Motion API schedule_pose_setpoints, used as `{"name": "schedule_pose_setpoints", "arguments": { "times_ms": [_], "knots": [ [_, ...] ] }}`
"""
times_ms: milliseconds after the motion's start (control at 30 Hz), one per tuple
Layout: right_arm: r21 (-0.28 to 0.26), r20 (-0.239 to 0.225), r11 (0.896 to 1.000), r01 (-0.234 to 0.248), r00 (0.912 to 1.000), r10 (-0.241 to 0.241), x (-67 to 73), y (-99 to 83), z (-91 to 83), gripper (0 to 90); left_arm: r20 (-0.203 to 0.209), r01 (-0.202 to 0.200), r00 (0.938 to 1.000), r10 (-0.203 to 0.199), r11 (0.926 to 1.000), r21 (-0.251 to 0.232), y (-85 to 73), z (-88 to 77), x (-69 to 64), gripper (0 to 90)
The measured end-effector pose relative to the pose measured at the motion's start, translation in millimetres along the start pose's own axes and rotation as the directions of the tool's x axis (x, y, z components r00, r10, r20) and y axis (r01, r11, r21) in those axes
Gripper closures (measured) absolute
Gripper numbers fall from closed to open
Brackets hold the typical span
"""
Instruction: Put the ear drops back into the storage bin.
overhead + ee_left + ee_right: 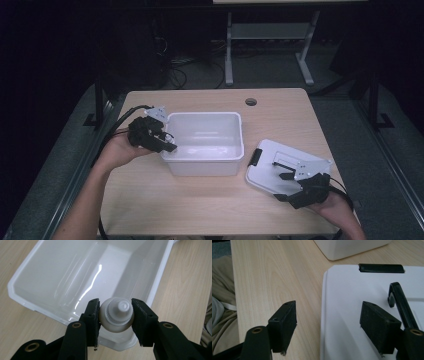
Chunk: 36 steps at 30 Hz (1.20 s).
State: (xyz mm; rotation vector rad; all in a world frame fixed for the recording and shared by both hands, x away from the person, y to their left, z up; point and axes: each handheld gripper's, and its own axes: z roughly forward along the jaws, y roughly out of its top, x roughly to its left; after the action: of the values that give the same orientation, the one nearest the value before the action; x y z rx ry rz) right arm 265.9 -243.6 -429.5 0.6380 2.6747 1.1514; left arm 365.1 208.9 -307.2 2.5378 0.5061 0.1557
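Observation:
A white plastic bin (205,116) stands at the middle of the wooden table, with nothing inside it. My left gripper (169,146) hovers at the bin's left rim, shut on a small round white bottle (116,315) whose ribbed cap end faces the camera. In the left gripper view the bottle hangs just above the bin's wall (30,290). The bin's white lid (272,161) lies flat on the table to the right. My right gripper (284,186) sits low at the lid's near edge, open; one jaw is over the lid (352,290), the other over bare table.
The lid carries a black latch (381,268) on its edge and a black handle (398,297) on top. A round cable hole (251,102) sits near the table's far edge. A desk frame (267,45) stands on the floor beyond. Bare wood lies in front of the bin.

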Motion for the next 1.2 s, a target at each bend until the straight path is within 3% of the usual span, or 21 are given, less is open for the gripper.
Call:
{"name": "schedule_pose_setpoints", "arguments": {
  "times_ms": [700,767,1200],
  "knots": [
    [-0.003,0.002,1.000,0.000,1.0000,0.000,1.0,-0.6,-1.9,28.9,0.003,0.011,0.9999,-0.011,0.9999,0.008,-5.7,19.3,3.0,59.4],
    [-0.005,0.004,1.000,0.004,1.0000,-0.004,0.5,-0.6,-2.3,29.0,0.000,0.001,1.0000,-0.001,0.9996,0.029,-5.4,21.7,2.8,59.4],
    [-0.002,-0.003,1.000,0.005,1.0000,-0.005,-0.6,0.7,-0.7,29.0,0.001,0.019,0.9998,-0.019,0.9997,0.012,-8.7,28.9,3.1,59.3]
  ]
}}
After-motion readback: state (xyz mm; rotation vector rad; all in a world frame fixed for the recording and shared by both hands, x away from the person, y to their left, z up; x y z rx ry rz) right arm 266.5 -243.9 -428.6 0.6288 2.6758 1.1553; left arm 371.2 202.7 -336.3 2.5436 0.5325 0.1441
